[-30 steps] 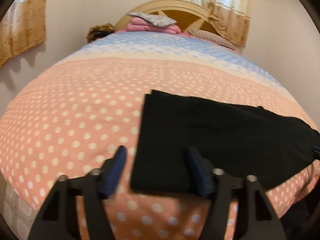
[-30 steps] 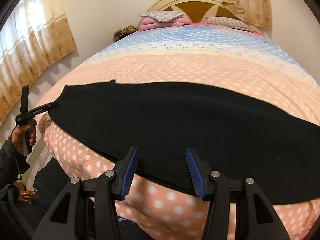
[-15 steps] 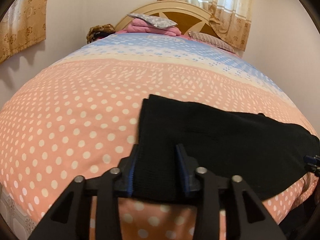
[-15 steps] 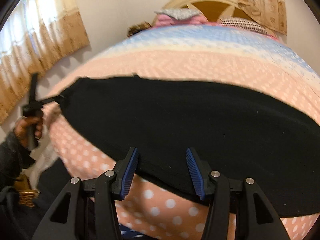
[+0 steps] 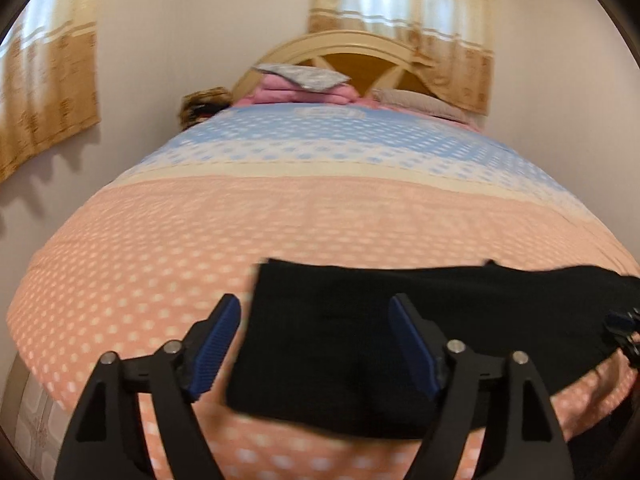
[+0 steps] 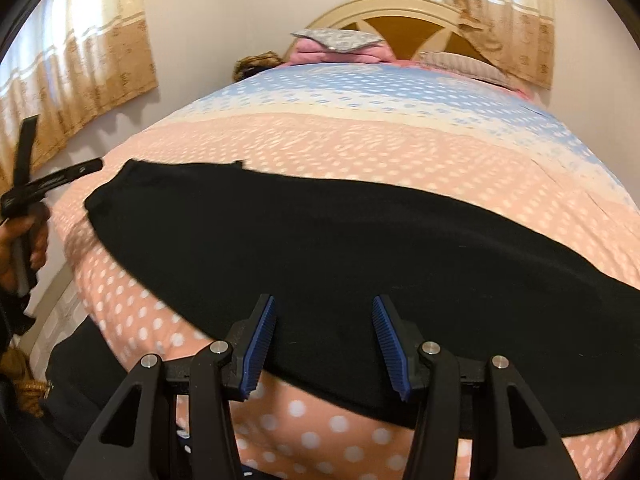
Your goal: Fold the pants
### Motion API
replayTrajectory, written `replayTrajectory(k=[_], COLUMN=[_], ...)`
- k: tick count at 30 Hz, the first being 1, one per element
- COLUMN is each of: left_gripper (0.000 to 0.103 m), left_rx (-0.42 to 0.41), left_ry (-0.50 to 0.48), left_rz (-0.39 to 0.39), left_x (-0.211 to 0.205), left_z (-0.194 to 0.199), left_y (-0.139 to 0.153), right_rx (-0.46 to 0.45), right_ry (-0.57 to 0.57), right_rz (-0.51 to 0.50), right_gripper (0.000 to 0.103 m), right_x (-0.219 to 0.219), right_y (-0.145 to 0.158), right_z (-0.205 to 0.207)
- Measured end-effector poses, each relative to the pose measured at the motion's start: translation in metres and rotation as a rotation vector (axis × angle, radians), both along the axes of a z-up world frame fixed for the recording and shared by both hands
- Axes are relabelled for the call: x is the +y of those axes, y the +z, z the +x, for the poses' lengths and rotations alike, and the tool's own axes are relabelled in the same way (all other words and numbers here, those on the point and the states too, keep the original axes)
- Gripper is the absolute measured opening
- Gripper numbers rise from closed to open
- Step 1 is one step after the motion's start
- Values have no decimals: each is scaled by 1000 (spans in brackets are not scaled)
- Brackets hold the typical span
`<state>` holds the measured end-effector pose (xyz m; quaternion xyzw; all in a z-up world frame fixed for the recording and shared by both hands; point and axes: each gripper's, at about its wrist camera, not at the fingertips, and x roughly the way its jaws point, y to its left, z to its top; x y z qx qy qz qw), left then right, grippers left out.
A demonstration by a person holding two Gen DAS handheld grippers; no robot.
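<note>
Black pants [image 6: 320, 256] lie flat in a long strip across the near edge of the bed. In the left wrist view their left end [image 5: 360, 340] lies below my left gripper [image 5: 316, 344], which is open, with its jaws straddling that end's corner. My right gripper [image 6: 324, 344] is open over the pants' near edge, holding nothing. The left gripper also shows at the far left of the right wrist view [image 6: 52, 184], just off the pants' left end. The right gripper's tip shows at the right edge of the left wrist view [image 5: 624, 328].
The bed has a pink, cream and blue polka-dot cover [image 6: 380, 128]. Pillows and a folded pink blanket [image 6: 340, 48] lie at the headboard [image 6: 400, 16]. Curtains hang on the left wall [image 6: 80, 80] and behind the headboard. The bed's near edge drops off below the grippers.
My left gripper was closed on the pants' left end half a second ago and has opened, letting it go, and drawn back slightly. The right gripper stayed open.
</note>
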<state>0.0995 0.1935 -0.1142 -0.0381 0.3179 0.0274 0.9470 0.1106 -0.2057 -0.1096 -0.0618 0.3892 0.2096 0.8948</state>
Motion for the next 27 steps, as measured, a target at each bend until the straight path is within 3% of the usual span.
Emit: replayTrajectory(k=[4, 8, 13, 20, 27], left_gripper=[81, 81, 81, 84, 84], left_rx=[50, 101, 176, 170, 161], left_ry=[-106, -158, -193, -239, -306], left_rz=[-16, -17, -1, 12, 4], left_x=[-39, -69, -98, -124, -160], left_z=[8, 19, 26, 18, 23], left_y=[-9, -23, -43, -39, -33], right_rx=[7, 41, -1, -6, 26], right_ry=[-54, -67, -36, -16, -102], right_rz=[-11, -34, -56, -67, -55], right_gripper=[52, 52, 59, 60, 60], right_x=[-13, -16, -14, -15, -42], right_y=[0, -10, -14, -14, -5], right_z=[7, 13, 9, 7, 12])
